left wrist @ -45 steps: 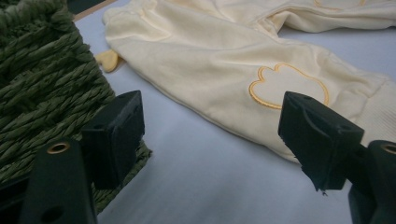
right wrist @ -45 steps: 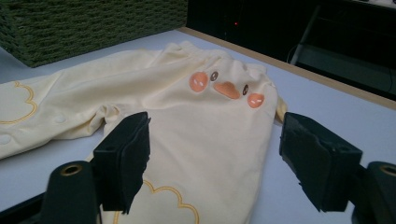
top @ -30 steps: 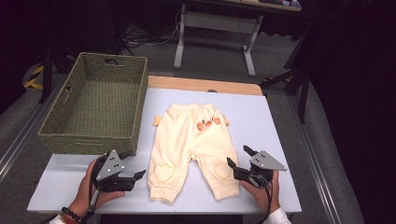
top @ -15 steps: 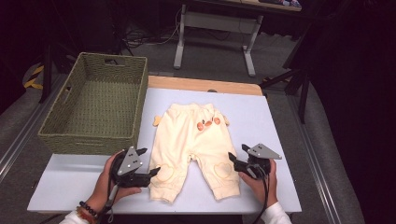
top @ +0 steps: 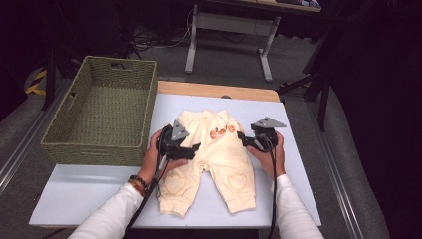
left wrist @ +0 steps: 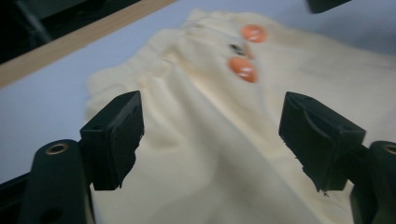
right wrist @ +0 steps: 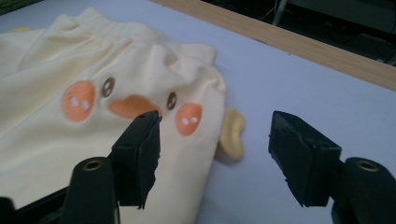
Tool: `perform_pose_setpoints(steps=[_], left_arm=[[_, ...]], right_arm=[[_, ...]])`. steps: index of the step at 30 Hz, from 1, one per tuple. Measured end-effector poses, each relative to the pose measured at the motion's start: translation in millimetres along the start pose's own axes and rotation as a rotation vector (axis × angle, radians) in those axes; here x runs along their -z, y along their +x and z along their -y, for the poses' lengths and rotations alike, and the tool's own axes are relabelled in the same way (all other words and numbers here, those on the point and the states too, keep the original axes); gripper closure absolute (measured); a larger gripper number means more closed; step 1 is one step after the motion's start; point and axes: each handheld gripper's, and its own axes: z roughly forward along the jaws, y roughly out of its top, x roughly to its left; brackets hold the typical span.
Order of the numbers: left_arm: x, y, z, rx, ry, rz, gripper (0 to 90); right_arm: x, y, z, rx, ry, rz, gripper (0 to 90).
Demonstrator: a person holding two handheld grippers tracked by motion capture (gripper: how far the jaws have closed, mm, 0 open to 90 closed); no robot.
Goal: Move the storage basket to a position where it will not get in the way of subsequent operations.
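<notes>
Cream baby pants (top: 219, 162) with an orange face print and heart knee patches lie flat on the pale table (top: 84, 194), waist to the far side. My left gripper (top: 191, 149) hovers open over the pants' left waist side; in the left gripper view its jaws (left wrist: 210, 135) straddle gathered cream fabric (left wrist: 224, 168). My right gripper (top: 242, 138) is at the right waist side. Its jaws (right wrist: 215, 158) have just been closing a little and stand open, with the pants' edge (right wrist: 70, 140) and a small yellow tab (right wrist: 232, 135) lying under the gap, not pinched.
A green woven basket (top: 97, 147) stands at the table's left, close to my left hand. A wooden strip (top: 219, 91) marks the far edge. Beyond it are a desk's metal legs (top: 191, 45) on a dark floor. Bare tabletop lies right of the pants (top: 293, 164).
Both hands moved from the table's near edge toward the far side, to the pants' waist. The left gripper also shifted right, the right gripper slightly inward. Nothing was grasped.
</notes>
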Motion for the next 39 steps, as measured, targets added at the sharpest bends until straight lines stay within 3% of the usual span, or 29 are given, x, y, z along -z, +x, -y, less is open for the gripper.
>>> perform_pose_setpoints(steps=[1,4,6,7,9,10,13,14,15,17,19,20,21,22,23,24,26,29,30,31,33,38,39], left_arm=[[0.0,0.0,0.0,0.000,0.000,0.000,23.6],[-30.4,17.4,-6.1,0.079,0.064,-0.044,23.7],[-36.4,20.8,-5.8,0.083,0.075,-0.064,24.4],[-47.9,27.7,-4.5,0.109,0.109,-0.088,24.5],[-52.5,31.3,-3.4,0.129,0.119,-0.097,25.8],[-60.9,38.6,-1.1,0.159,0.148,-0.118,25.9],[-67.5,46.2,0.7,0.178,0.178,-0.135,29.0],[-71.1,51.6,2.2,0.190,0.187,-0.161,30.8],[-71.1,51.6,2.2,0.190,0.187,-0.161,32.3],[-75.0,61.7,1.9,0.258,0.194,-0.126,33.8],[-75.8,63.3,0.3,0.236,0.189,-0.102,45.8],[-75.8,62.6,-0.4,0.217,0.189,-0.078,55.1],[-75.8,62.6,-0.4,0.217,0.189,-0.078,66.7],[-75.6,61.4,-1.1,0.196,0.189,-0.048,75.7],[-75.7,60.4,-1.6,0.187,0.187,-0.047,78.2],[-75.9,60.5,-1.6,0.192,0.185,-0.050,79.8],[-75.6,59.9,-1.6,0.190,0.180,-0.069,80.9],[-75.0,60.0,-2.5,0.185,0.169,-0.097,81.3],[-75.1,61.0,-4.2,0.171,0.156,-0.116,81.4],[-75.7,61.5,-5.4,0.167,0.152,-0.128,81.4],[-78.0,64.2,-8.1,0.178,0.141,-0.133,81.4],[-84.3,65.5,-15.0,0.169,0.145,-0.156,80.7],[-85.6,64.1,-16.3,0.176,0.141,-0.172,74.9]], right_arm=[[0.0,0.0,0.0,0.000,0.000,0.000,36.1],[-23.1,-13.4,-12.2,-0.045,0.027,0.002,37.0],[-26.3,-14.2,-13.4,-0.051,0.030,-0.001,37.0],[-36.1,-14.8,-14.9,-0.044,0.055,0.013,37.3],[-44.1,-15.5,-13.3,-0.047,0.082,0.017,37.6],[-48.9,-16.4,-11.4,-0.050,0.097,0.021,37.7],[-60.0,-18.6,-6.5,-0.074,0.125,0.013,38.2],[-62.2,-18.5,-5.8,-0.079,0.131,0.014,38.4],[-62.2,-18.5,-5.8,-0.079,0.131,0.014,38.4],[-69.7,-15.9,-6.4,-0.099,0.141,0.009,41.9],[-72.4,-12.5,-8.8,-0.087,0.150,0.003,47.1],[-73.3,-10.3,-9.9,-0.075,0.158,0.000,53.2],[-73.3,-10.3,-9.9,-0.075,0.158,0.000,53.2],[-73.2,-8.2,-12.4,-0.076,0.176,-0.038,68.3],[-72.9,-7.6,-13.7,-0.074,0.184,-0.050,75.3],[-72.4,-6.4,-15.2,-0.063,0.195,-0.062,79.0],[-71.7,-2.6,-17.6,-0.042,0.205,-0.031,82.3],[-69.9,-2.3,-17.7,-0.051,0.200,0.009,83.2],[-66.5,-6.0,-16.9,-0.058,0.184,0.066,83.3],[-65.1,-7.5,-16.8,-0.062,0.172,0.077,83.3],[-61.9,-10.5,-17.0,-0.082,0.138,0.089,83.3],[-62.4,-10.9,-18.1,-0.067,0.123,0.122,82.7],[-64.7,-10.6,-16.0,-0.071,0.129,0.126,79.6]])
